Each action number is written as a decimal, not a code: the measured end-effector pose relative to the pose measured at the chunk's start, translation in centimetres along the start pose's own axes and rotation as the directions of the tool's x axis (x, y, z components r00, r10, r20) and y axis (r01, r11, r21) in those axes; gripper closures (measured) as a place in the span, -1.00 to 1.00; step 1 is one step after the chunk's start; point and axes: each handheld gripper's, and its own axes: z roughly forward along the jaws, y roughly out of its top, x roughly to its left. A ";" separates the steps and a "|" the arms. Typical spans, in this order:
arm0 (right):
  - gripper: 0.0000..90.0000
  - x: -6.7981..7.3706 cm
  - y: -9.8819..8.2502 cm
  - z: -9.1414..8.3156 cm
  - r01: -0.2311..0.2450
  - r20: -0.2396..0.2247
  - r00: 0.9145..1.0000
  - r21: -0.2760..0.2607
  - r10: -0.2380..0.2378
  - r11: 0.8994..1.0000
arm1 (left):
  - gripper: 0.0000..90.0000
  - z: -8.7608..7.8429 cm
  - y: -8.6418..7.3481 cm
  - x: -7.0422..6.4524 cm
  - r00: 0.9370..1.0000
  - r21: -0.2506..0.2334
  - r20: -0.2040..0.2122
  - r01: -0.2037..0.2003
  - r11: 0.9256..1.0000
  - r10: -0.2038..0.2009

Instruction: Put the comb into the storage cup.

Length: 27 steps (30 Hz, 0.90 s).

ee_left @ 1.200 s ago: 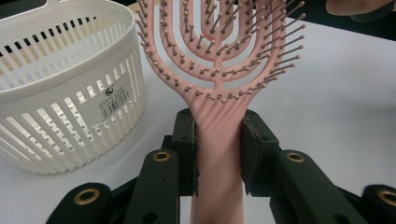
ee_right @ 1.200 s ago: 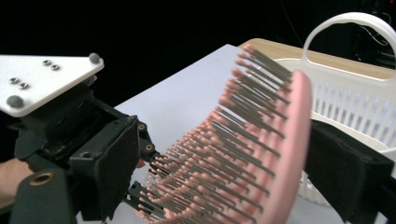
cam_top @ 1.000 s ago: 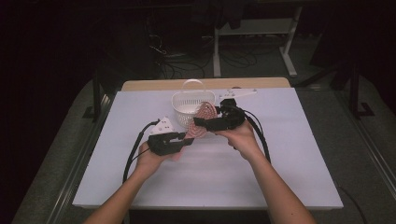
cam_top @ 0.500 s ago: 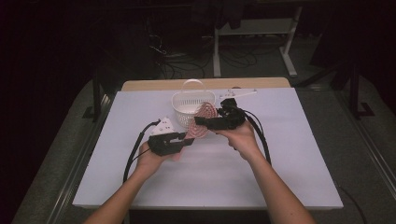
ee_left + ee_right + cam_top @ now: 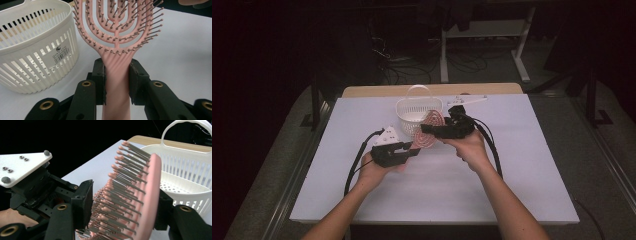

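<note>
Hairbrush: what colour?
Pink hairbrush, handle and bristle tips alike; clearest in the left gripper view.

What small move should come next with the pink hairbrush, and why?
Probably the right gripper should finish closing on the hairbrush head: its fingers have just been closing around it, while the left gripper clamps the handle beside the white basket.

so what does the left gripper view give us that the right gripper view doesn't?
Left gripper view alone: the left hand-held gripper shut on the pink hairbrush at its handle, plus the basket's barcode label. Right gripper view alone: the brush head between the right hand-held gripper's jaws, which have just been closing, and the basket's handle. Shared: brush, white basket.
</note>
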 end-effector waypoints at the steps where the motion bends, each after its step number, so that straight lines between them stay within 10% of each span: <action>1: -0.01 0.0 0.0 0.0 0.000 0.000 1.000 0.000 0.000 1.000 | 0.57 0.0 0.0 0.0 1.000 0.000 0.000 0.000 1.000 0.000; 27: 0.36 0.4 0.2 -0.2 0.020 -0.028 0.999 -0.017 -0.021 1.000 | 0.58 0.7 -0.3 -0.1 1.000 0.027 -0.002 -0.011 1.000 0.011</action>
